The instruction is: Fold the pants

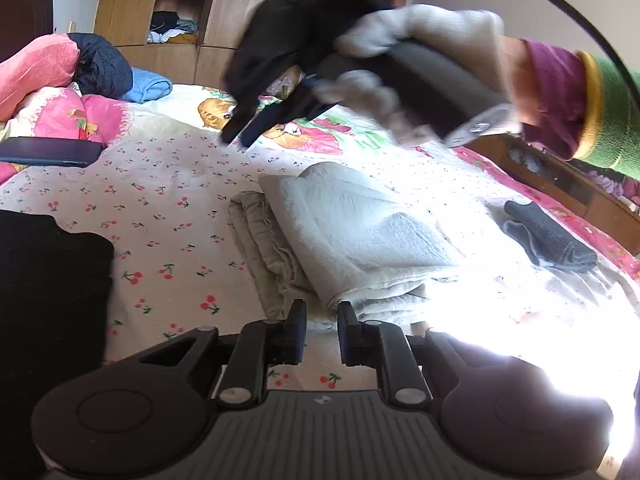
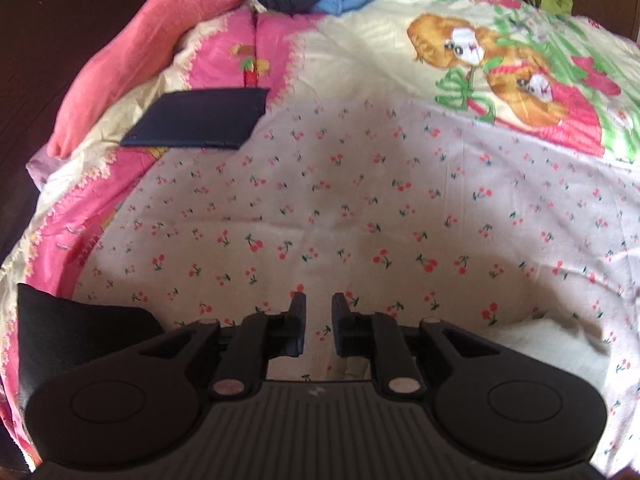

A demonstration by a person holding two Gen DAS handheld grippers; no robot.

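Folded light beige pants (image 1: 344, 240) lie in a stack on the cherry-print bed sheet (image 1: 168, 216), just ahead of my left gripper (image 1: 322, 312). Its jaws stand slightly apart and hold nothing. My right gripper (image 1: 244, 128) shows in the left wrist view, raised above the bed in a white-gloved hand (image 1: 416, 40), blurred. In its own view the right gripper (image 2: 319, 304) is slightly open and empty over the sheet (image 2: 360, 208).
A black garment (image 1: 48, 300) lies at the left; it also shows in the right wrist view (image 2: 80, 320). A dark flat case (image 2: 200, 122) lies near pink pillows (image 2: 136, 40). Grey socks (image 1: 548, 236) lie at the right. A wooden wardrobe (image 1: 240, 12) stands behind.
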